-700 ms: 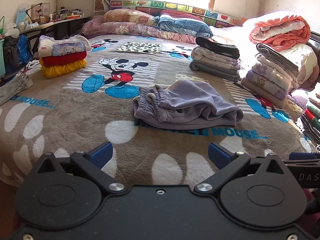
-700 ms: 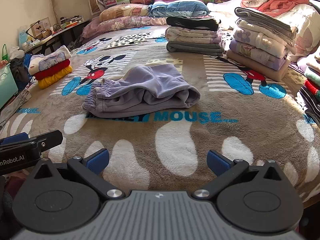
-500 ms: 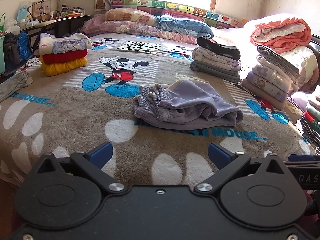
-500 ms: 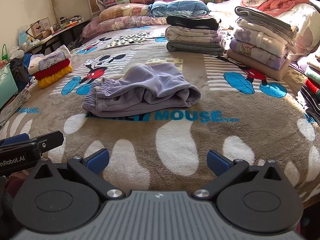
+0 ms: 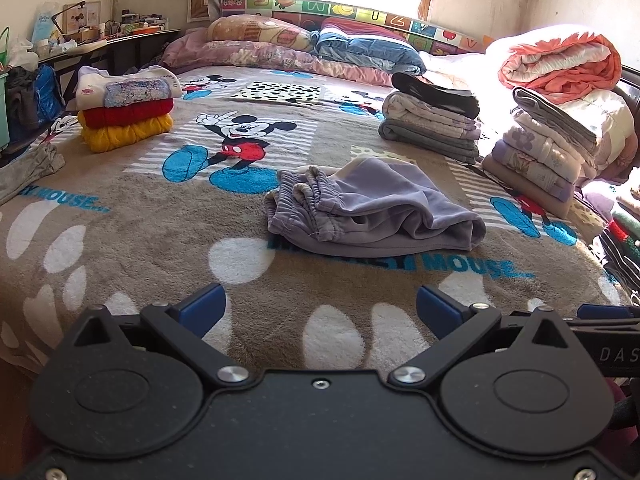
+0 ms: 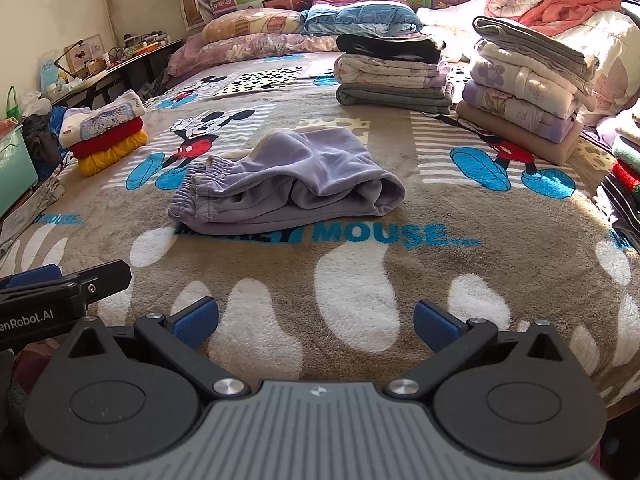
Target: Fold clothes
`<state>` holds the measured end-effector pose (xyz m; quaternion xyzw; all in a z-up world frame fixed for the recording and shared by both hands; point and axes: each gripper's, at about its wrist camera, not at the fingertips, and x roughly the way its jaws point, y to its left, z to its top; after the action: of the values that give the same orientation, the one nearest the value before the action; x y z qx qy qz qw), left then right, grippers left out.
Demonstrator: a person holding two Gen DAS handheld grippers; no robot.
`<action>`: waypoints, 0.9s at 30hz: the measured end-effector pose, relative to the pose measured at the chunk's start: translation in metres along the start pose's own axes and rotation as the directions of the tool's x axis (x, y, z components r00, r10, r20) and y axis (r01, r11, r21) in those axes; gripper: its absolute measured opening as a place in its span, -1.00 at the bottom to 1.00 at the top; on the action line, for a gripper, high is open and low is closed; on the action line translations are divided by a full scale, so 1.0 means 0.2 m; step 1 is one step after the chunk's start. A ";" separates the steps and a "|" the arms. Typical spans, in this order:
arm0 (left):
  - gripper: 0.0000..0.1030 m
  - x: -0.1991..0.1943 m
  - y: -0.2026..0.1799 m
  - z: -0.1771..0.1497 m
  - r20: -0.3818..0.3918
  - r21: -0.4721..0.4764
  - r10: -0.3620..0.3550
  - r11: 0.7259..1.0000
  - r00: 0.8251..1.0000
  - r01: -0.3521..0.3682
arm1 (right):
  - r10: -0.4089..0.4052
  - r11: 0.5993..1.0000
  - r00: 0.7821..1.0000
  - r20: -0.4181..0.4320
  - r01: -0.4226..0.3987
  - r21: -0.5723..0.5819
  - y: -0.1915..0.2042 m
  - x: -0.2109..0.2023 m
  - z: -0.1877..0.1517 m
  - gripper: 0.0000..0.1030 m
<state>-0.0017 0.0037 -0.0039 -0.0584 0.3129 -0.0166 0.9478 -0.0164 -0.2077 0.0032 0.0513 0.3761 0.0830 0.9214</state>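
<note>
A lilac pair of trousers [image 5: 372,208] [image 6: 288,184] lies folded in a loose bundle in the middle of the bed, waistband to the left. My left gripper [image 5: 320,308] hovers over the near edge of the bed, well short of the trousers, jaws wide open and empty. My right gripper [image 6: 316,322] is beside it, also wide open with nothing between its blue pads [image 6: 196,320]. Part of the left gripper [image 6: 64,284] shows at the left edge of the right wrist view.
The bed carries a brown cartoon-mouse blanket [image 5: 140,232]. Folded stacks stand on it: red and yellow knits [image 5: 124,114] far left, grey and black clothes [image 5: 432,120] at the back, floral bedding [image 5: 548,152] right. Pillows [image 5: 260,36] line the headboard. A cluttered desk [image 5: 80,40] is at left.
Both grippers have edged slightly forward toward the trousers. Both remain wide open and the trousers have not moved.
</note>
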 end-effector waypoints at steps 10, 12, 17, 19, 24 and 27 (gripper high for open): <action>0.99 -0.01 0.00 0.00 0.002 0.003 -0.001 1.000 1.000 0.001 | 0.003 1.000 1.000 0.013 -0.004 0.009 0.00 -0.01 0.01 1.00; 0.99 -0.01 0.00 0.00 0.003 0.004 -0.002 1.000 1.000 0.002 | 0.005 1.000 1.000 0.014 -0.005 0.008 0.00 -0.01 0.01 1.00; 0.99 -0.01 0.00 0.00 0.006 0.007 -0.004 1.000 1.000 0.004 | 0.004 1.000 1.000 0.015 -0.004 0.008 -0.01 -0.02 0.01 1.00; 0.99 -0.02 0.00 0.00 0.006 0.006 -0.004 1.000 1.000 0.004 | 0.004 1.000 1.000 0.017 -0.004 0.007 -0.01 -0.02 0.00 1.00; 0.99 -0.02 0.00 0.01 0.011 0.007 -0.006 1.000 1.000 0.006 | 0.000 1.000 1.000 0.020 -0.001 0.010 -0.01 -0.03 0.00 1.00; 0.99 -0.03 -0.01 0.01 0.012 0.009 -0.005 1.000 1.000 0.005 | 0.002 1.000 1.000 0.021 -0.003 0.011 -0.01 -0.03 0.00 1.00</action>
<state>-0.0052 0.0029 0.0002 -0.0550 0.3069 -0.0199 0.9499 -0.0194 -0.2107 0.0075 0.0579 0.3668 0.0814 0.9249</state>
